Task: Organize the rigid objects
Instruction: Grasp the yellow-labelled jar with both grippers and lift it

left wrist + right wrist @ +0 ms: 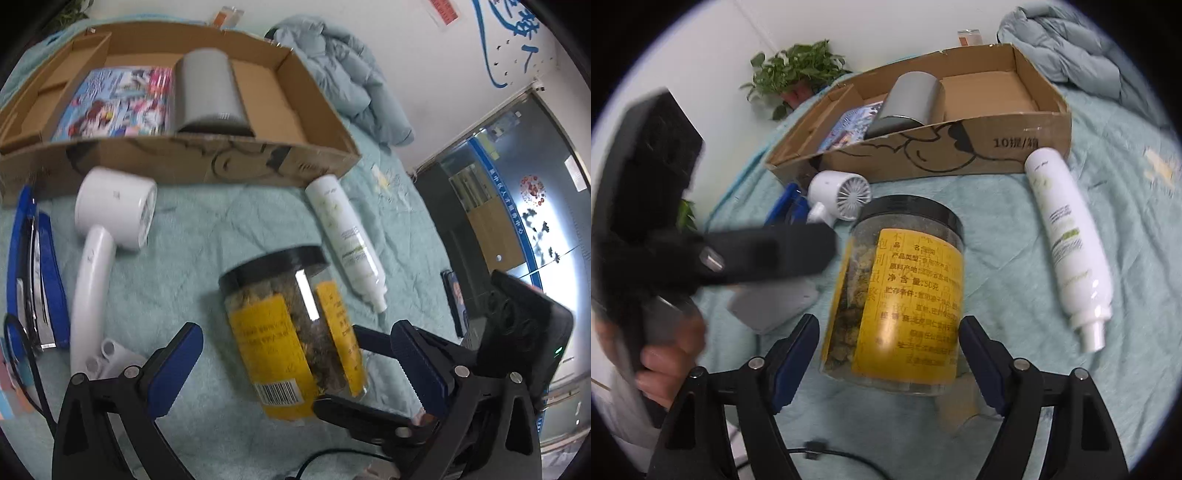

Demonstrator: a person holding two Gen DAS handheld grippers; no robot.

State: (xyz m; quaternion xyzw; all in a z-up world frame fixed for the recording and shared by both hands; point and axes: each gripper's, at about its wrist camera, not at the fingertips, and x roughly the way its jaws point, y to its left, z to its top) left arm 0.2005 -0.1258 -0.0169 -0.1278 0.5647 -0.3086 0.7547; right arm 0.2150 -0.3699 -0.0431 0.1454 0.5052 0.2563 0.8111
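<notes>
Nearest you, your right claw (888,354) straddles the base of a clear jar (905,291) with a yellow label and a black lid. The jar lies on the pale green bed cover (1052,387), base towards you and lid pointing away. The two blue pads sit apart, one just beside each side of the jar, and neither visibly presses on it, so the jar is not yet gripped.

Your left claw (295,365) is also spread wide around the same jar from the other side, and nothing is clamped in it. Its view shows one right finger (369,413) beside the jar's base.

To do this step well, I would let one claw take the jar alone: settle the pads squarely on the round sides, low on the labelled body, and close gently, since a smooth jar on soft bedding is likely to roll or slip.

Beyond the jar lie a white spray bottle (1067,240) to the right and a white hair dryer (842,195) to the left.

Farthest, the open cardboard box (960,147) already holds a grey cylinder (908,99) and a colourful book (849,125).
</notes>
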